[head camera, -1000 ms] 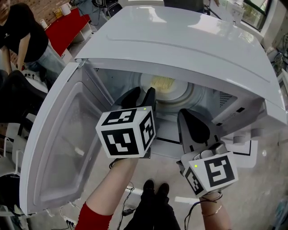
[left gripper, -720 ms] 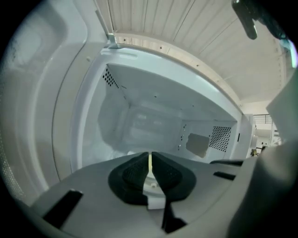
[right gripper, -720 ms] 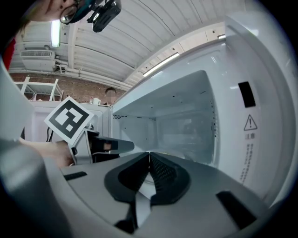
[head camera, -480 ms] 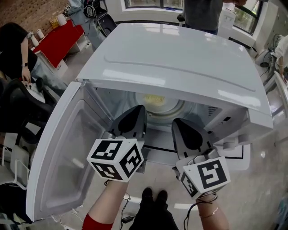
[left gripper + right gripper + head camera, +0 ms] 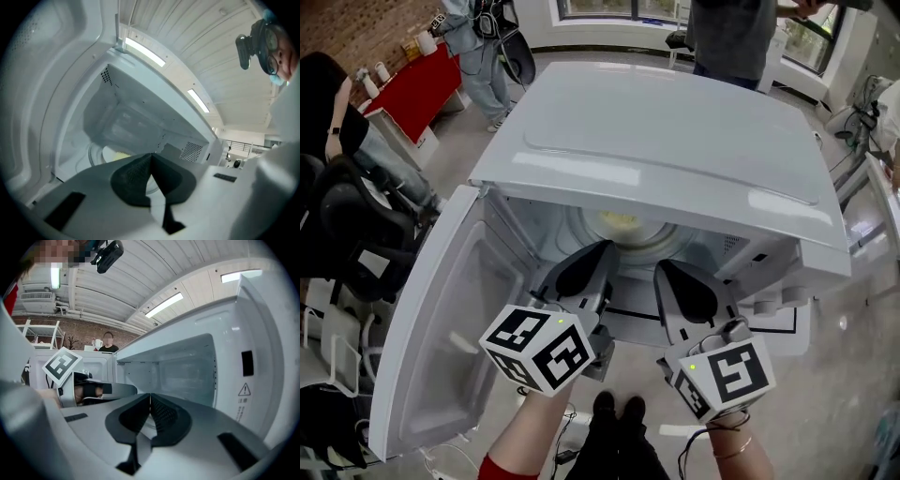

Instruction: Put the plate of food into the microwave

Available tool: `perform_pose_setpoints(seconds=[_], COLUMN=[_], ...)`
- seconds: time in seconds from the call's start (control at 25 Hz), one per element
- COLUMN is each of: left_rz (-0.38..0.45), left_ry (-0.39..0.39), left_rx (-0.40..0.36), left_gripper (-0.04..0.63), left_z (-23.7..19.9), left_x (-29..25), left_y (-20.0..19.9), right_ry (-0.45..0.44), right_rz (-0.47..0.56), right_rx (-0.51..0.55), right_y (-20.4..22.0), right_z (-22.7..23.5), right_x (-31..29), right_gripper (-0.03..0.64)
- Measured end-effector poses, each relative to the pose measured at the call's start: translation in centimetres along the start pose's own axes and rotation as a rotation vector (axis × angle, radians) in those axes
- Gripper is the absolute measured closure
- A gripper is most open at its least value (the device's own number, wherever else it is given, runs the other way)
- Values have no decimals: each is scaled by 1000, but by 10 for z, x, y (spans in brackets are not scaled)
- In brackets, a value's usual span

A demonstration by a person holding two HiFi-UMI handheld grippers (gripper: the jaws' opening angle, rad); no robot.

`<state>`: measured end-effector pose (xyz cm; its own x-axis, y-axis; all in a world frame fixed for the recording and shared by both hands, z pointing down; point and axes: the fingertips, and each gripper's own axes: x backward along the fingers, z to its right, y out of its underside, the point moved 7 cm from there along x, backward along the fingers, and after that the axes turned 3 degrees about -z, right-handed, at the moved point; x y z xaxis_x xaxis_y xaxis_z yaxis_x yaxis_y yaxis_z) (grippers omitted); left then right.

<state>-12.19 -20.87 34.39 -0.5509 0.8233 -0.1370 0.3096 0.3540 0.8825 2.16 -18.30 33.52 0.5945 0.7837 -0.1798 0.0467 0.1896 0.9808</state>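
Observation:
The white microwave (image 5: 675,131) stands with its door (image 5: 441,328) swung wide to the left. Inside, the plate of yellow food (image 5: 619,221) rests on the round turntable; in the left gripper view the plate (image 5: 114,154) shows just beyond the jaws. My left gripper (image 5: 600,251) is at the cavity's front opening, shut with nothing between its pads. My right gripper (image 5: 668,270) is beside it on the right, also shut and empty. Both sets of pads meet along a line in the gripper views: left gripper (image 5: 151,159), right gripper (image 5: 150,401).
The open door's inner face fills the left side. The control panel side (image 5: 246,376) of the microwave is on the right. People stand behind the microwave, by a red table (image 5: 417,89). A black chair (image 5: 342,216) is at far left, and cables lie on the floor below.
The left gripper's jaws, spread near the plate a second ago, have shut empty. Both grippers have drawn back from the plate toward the cavity's front.

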Motion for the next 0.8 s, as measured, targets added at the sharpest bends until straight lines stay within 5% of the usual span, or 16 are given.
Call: perform_pose_setpoints(seconds=[0.2,0.4,0.8], left_rz=[4,-2,-19], left_ry=[49,60,87], left_rx=[107,158,293], left_gripper=[588,588,588], left_z=[14,27,55], left_x=[26,50,85], left_y=[-11,-16,-8], right_ry=[-16,-4,6], right_rz=[47,-70,-38], right_rx=[1,-53,-161], right_y=[-24,-29,-19], right_z=[-21,-29,-41], right_x=[18,44,94], right_gripper=[601,601,601])
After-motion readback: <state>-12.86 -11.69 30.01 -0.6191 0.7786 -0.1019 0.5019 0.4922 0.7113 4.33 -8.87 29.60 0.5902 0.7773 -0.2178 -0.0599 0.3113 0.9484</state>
